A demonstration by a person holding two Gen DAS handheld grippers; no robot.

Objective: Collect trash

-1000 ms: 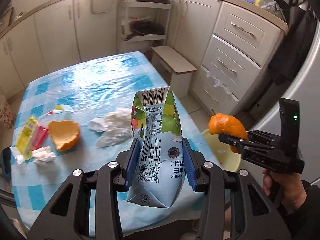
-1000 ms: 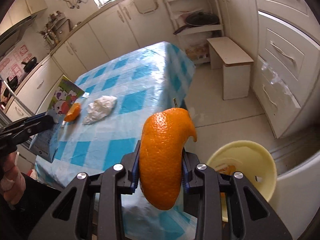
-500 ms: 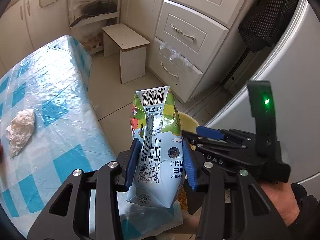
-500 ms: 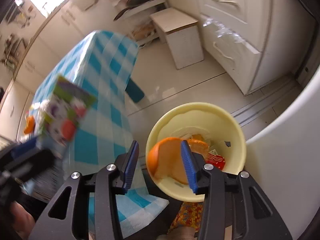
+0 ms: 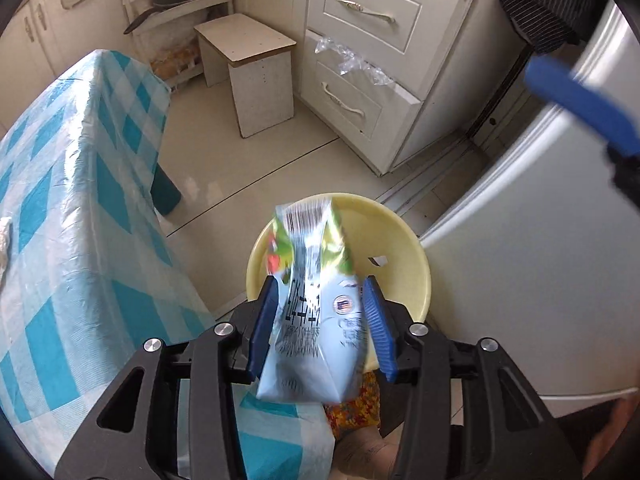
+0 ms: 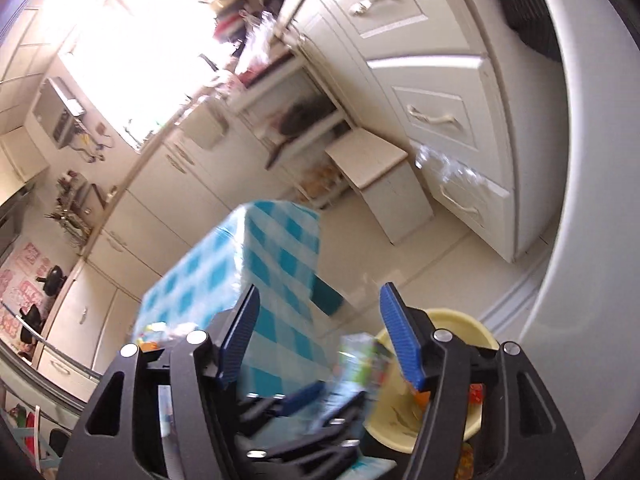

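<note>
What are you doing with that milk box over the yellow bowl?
A person is clearing trash off the table into the yellow bin on the floor. The left gripper has the milk carton between its fingers right above the bin; its jaws have just been opening, so the carton looks about to drop. The right gripper is open and empty, its jaws having just opened.

A pale yellow bin [image 5: 404,240], a blue-and-white checked tablecloth [image 5: 80,208], and a light-blue and green carton [image 5: 316,312].

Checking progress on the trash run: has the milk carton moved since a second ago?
Yes. The carton, between the left gripper's just-opening jaws, went from above the table to above the yellow bin beside the fridge.
</note>
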